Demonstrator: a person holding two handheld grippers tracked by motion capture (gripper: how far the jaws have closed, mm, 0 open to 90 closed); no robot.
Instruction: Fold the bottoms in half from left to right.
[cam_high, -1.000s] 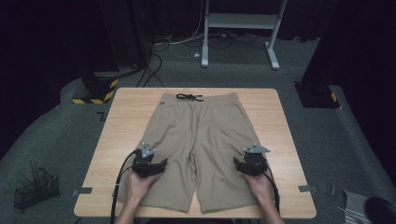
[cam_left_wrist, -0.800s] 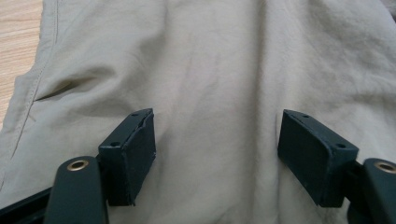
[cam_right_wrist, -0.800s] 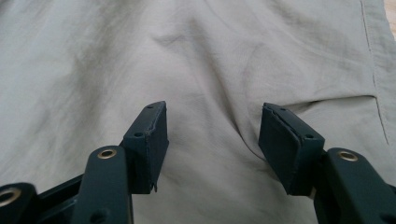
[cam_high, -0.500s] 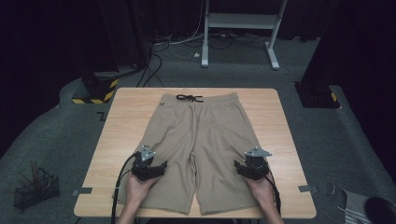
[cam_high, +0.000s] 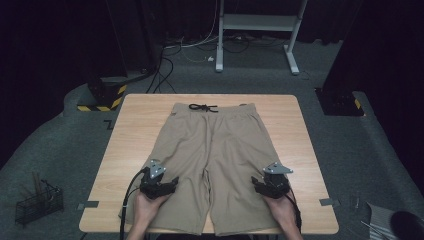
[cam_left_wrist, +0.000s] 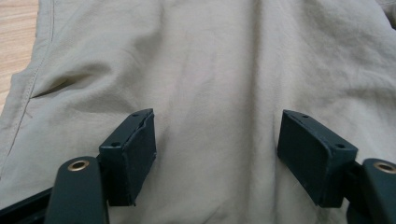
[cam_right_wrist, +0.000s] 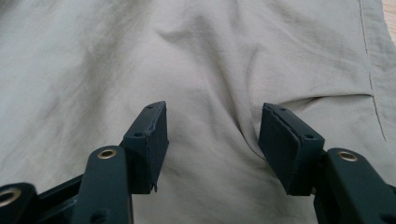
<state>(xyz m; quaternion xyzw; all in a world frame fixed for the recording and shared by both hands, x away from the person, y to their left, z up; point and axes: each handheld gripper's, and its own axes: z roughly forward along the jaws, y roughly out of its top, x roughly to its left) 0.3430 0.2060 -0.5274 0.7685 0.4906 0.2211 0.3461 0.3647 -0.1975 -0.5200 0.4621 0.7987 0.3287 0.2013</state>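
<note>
Shorts between spread tools, unlabelled

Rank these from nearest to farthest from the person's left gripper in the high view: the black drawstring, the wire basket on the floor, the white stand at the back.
From the left gripper:
1. Black drawstring, at the shorts' waistband, ahead and to the right.
2. Wire basket, on the floor far to the left, only slightly farther.
3. White stand, at the back, beyond the table.

Shorts flat on table, tongs over each leg
</note>
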